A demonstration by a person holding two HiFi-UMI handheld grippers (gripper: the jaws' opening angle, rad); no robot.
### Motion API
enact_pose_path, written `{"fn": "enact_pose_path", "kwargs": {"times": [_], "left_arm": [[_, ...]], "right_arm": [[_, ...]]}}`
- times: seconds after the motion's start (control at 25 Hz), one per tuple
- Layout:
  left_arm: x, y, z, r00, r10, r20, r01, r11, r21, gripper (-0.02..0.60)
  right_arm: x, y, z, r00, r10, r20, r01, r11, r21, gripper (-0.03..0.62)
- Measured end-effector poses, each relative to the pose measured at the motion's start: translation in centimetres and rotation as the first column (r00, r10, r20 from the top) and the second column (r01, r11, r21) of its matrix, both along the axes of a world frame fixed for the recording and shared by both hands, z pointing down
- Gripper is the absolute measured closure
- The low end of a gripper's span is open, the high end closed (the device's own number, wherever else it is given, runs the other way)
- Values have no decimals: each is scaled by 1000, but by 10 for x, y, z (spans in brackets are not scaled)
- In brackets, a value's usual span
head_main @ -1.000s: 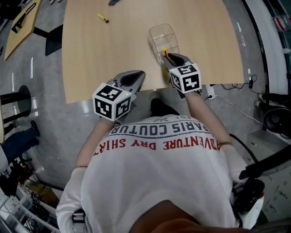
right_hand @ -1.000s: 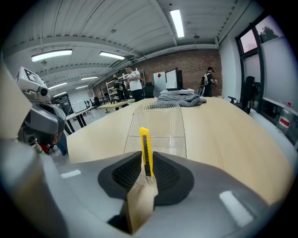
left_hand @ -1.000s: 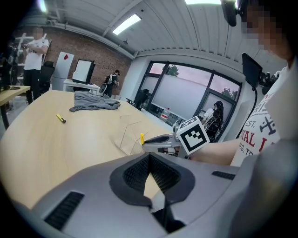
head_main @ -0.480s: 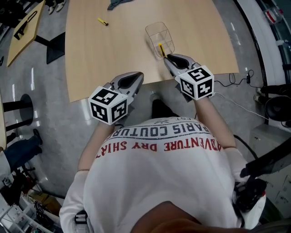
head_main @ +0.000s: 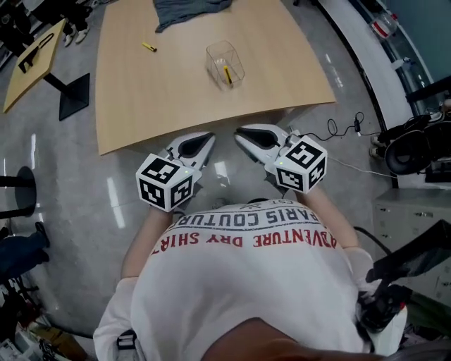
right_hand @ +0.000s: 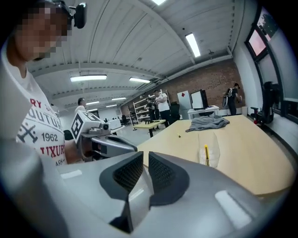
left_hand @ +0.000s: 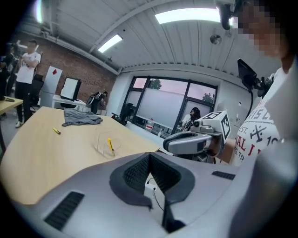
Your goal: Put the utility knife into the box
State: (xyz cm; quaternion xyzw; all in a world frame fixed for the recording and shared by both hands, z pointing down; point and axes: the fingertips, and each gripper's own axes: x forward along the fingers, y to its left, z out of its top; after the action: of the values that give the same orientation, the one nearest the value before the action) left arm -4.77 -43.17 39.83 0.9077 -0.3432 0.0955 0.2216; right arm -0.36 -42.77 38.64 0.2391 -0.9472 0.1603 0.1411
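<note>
Withdrawn past table (head_main: 176,120) edge, knife (head_main: 226,73) in box (head_main: 214,56), left tongs (head_main: 208,137) closed, right tongs (head_main: 239,132) parted

The utility knife (head_main: 226,73) stands in the box (head_main: 217,53) on the table (head_main: 155,99), a cloth (head_main: 184,10) behind. The left gripper (head_main: 204,139) and right gripper (head_main: 244,134) sit before the table.

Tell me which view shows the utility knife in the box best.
The right gripper view: the yellow utility knife stands side-on inside the clear box, plain through its wall. The head view shows it from above, only as a short yellow sliver. The left gripper view shows it smaller, leaning in the box.
</note>
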Motion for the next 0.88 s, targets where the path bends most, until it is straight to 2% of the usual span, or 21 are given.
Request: {"fn": "enact_pose_path", "kwargs": {"times": [0.16,0.32,0.44,0.68,0.88], "left_arm": [[14,59,-13,1000,17,-2,-17,1000,15,580],[53,141,0,999,38,1,-38,999,13,580],[106,224,10,998,69,-11,-69,998,-2,580],[225,415,10,995,102,13,-102,995,13,580],[295,543,-19,990,139,24,-140,989,43,580]], "right_arm": [[19,53,-13,999,6,33,-7,1000,16,580],[66,141,-2,999,38,37,-39,999,21,588],[120,230,12,997,71,33,-72,997,9,588],[239,429,15,993,113,38,-113,994,-5,588],[303,548,-17,993,101,54,-102,995,16,592]]}}
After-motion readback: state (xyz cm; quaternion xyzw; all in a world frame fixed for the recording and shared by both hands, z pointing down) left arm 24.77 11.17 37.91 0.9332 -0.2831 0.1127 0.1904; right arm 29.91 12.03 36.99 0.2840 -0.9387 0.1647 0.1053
